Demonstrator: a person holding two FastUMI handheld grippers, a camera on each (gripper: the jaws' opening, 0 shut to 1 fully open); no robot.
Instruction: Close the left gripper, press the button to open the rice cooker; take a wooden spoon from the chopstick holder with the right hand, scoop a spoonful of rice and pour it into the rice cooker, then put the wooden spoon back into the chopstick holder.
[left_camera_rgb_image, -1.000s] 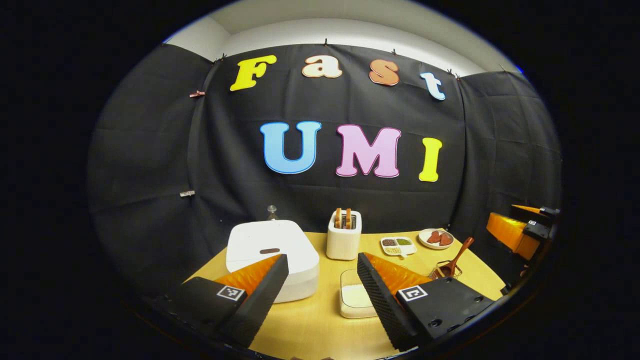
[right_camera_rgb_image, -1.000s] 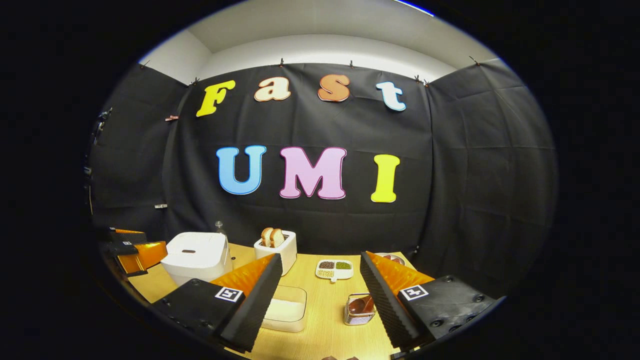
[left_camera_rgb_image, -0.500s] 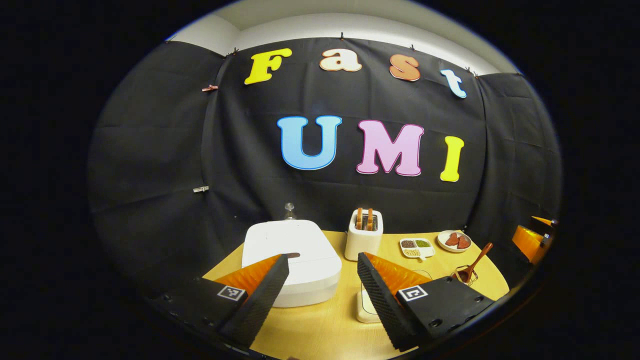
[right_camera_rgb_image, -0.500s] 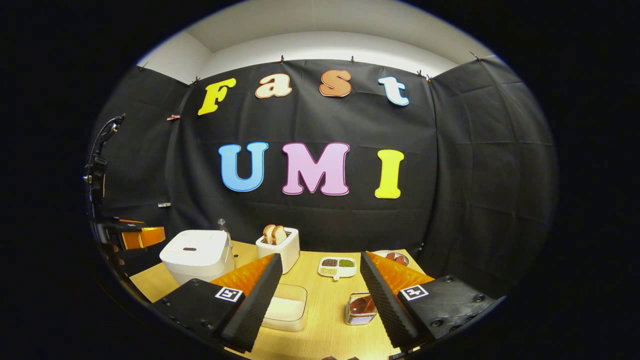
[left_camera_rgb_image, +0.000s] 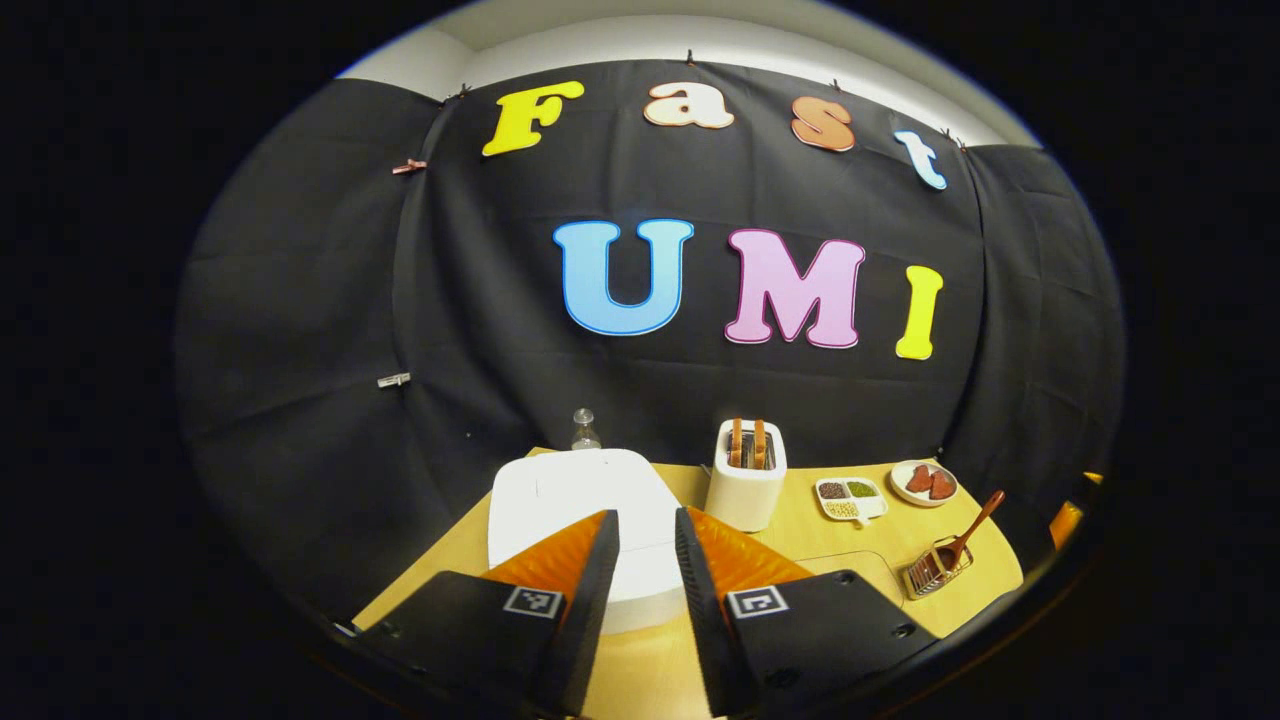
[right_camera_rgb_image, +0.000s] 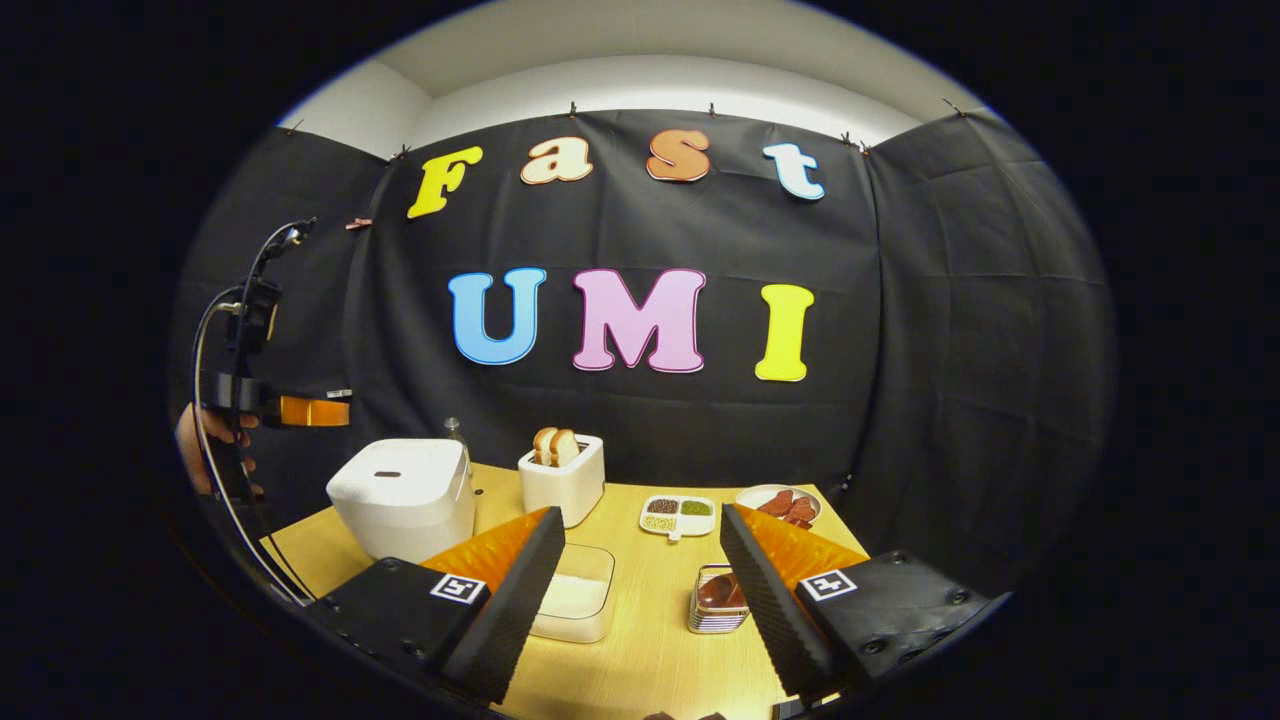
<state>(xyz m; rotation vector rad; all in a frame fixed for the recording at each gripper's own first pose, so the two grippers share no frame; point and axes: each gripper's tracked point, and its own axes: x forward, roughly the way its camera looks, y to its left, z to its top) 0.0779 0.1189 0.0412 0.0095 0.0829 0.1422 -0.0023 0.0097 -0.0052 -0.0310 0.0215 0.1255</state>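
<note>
Bring your left gripper, fingers narrowed yet not quite together, fully shut, then lower squarely onto the closed white rounded rice cooker, right gripper waiting wide apart.

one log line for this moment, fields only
phase: pre-press | left gripper: narrowed, above rice cooker | lid: shut | right gripper: open, empty | wooden spoon: in chopstick holder

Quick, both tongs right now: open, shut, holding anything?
Left tongs: nearly shut, narrow gap left, holding nothing, above the rice cooker.
Right tongs: open, empty.
</note>
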